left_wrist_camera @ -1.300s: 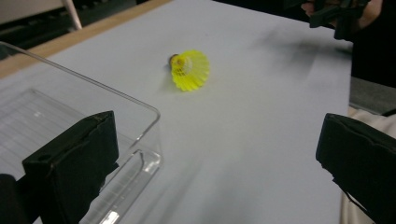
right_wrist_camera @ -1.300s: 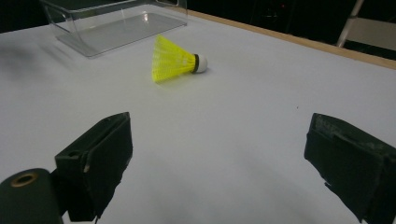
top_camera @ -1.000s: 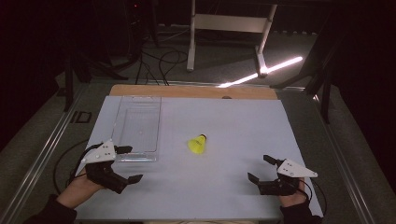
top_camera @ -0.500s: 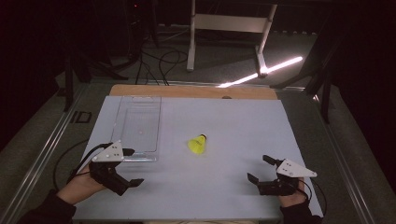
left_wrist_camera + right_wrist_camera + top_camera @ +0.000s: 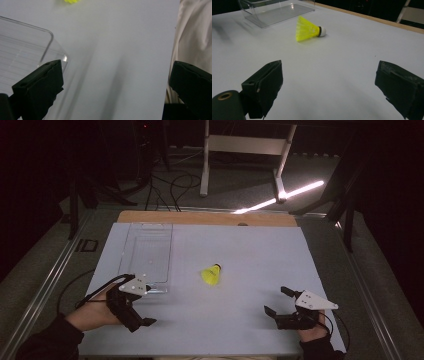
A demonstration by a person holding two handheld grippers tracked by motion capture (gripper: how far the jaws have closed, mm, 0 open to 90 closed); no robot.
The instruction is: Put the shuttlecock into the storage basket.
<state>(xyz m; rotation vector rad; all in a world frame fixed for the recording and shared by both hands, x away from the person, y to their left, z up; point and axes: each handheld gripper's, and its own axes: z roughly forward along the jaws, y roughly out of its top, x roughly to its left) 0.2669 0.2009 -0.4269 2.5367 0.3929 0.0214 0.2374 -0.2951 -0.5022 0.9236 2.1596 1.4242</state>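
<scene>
Left gripper (image 5: 141, 306) sits at the counter's near-left corner, jaws spread wide apart and gripping nothing, one jaw right by the near end wall of the clear plastic bin (image 5: 131, 244). My guess is it's there to steady the bin. In the left gripper view that rounded bin corner (image 5: 51, 35) looms just past the jaw, with a sliver of yellow at the far edge.

Right gripper (image 5: 276, 303) rests low at the near-right corner, jaws also gaping, empty, pointed across the white counter (image 5: 250, 255) toward the middle. Looks like a lined-up approach for a pick.

And there's the prize: the yellow shuttlecock (image 5: 211, 273), lying on its side near the counter's centre, just right of the bin but apart from it, well clear of both grippers. From the right gripper view the shuttlecock (image 5: 309, 28) shows its white cork tip pointing away from the bin (image 5: 274, 10), skirt toward it.

Against a second ago: the left gripper has slid in toward the bin's near end. Right gripper, shuttlecock and bin haven't budged.
</scene>
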